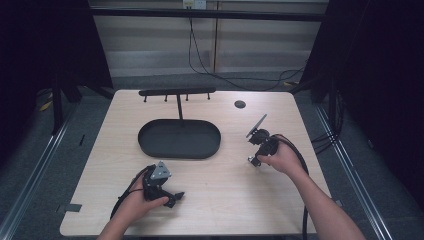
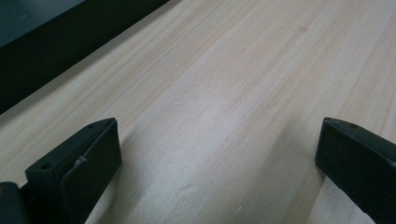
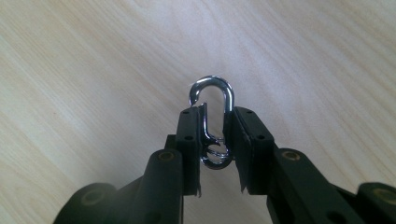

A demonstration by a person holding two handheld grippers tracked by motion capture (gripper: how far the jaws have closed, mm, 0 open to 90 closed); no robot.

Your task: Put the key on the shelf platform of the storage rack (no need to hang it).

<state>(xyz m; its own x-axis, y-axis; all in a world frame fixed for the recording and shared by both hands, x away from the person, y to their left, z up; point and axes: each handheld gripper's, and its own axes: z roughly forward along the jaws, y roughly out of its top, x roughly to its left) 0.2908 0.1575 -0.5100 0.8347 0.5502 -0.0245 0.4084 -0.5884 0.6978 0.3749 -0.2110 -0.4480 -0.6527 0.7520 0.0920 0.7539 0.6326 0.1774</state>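
In the right gripper view, a small chrome snap hook (image 3: 212, 93) is pinched between the two black jaws of my right gripper (image 3: 215, 119), its curved top sticking out past the fingertips over bare wood. From above, that right gripper (image 1: 255, 159) sits at the table's right side, and the hook shows there as a small shiny speck. My left gripper (image 1: 172, 196) rests low near the front left of the table. Its jaws (image 2: 219, 140) stand wide apart with only pale wood between them.
A black oval tray (image 1: 179, 139) lies in the middle of the wooden table (image 1: 230, 200). Behind it stands a thin post carrying a black bar with several short pegs (image 1: 177, 92). A small round black hole (image 1: 240, 104) marks the far right. Cables trail on the floor beyond.
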